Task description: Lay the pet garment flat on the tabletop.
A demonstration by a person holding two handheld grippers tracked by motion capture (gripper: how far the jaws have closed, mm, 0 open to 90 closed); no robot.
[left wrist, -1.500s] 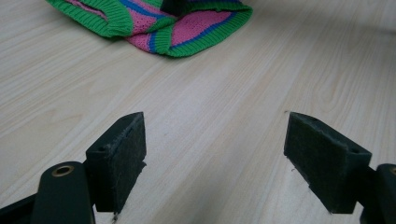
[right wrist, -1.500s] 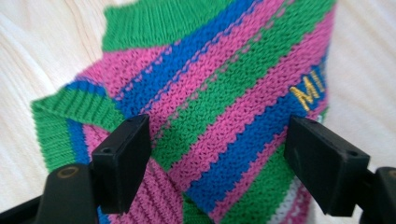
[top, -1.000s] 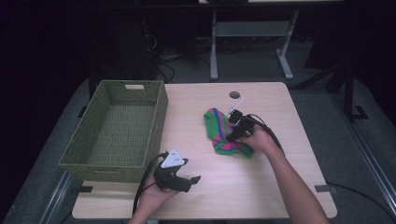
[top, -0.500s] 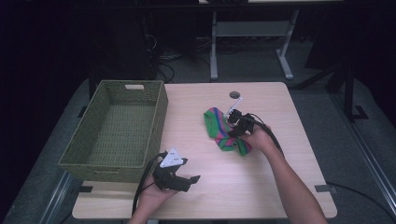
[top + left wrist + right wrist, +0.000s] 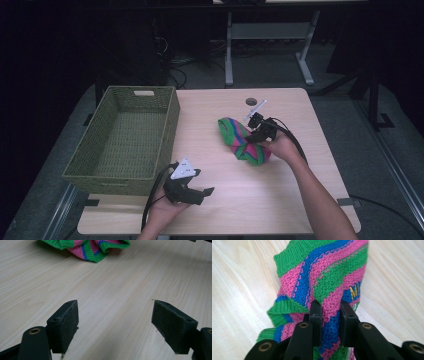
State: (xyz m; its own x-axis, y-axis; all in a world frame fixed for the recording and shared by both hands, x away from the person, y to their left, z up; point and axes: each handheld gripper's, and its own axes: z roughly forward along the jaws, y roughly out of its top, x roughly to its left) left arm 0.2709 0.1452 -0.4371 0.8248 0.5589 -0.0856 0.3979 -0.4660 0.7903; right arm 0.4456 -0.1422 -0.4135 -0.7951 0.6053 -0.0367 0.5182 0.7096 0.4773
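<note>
A knit cloth (image 5: 239, 136) striped green, pink and blue lies bunched on the middle of the wooden table (image 5: 210, 107). My right gripper (image 5: 249, 142) comes at it from the right; its jaws have just been closing and now pinch a fold of the cloth (image 5: 324, 272), as the right gripper view shows (image 5: 328, 308). My left gripper (image 5: 207, 194) rests near the front edge with its jaws wide apart over bare wood (image 5: 115, 320). Far ahead of it lies the cloth's edge (image 5: 87, 246).
A green woven basket (image 5: 171, 131) stands on the table's left side with nothing visible inside. A small round hole (image 5: 250, 101) sits in the tabletop behind the cloth. Cables trail from both grippers. Dark floor and a desk frame lie beyond the far edge.
The right gripper's jaws have come together on the cloth, and the hand shifted slightly along it. The left hand and its gripper kept still.
</note>
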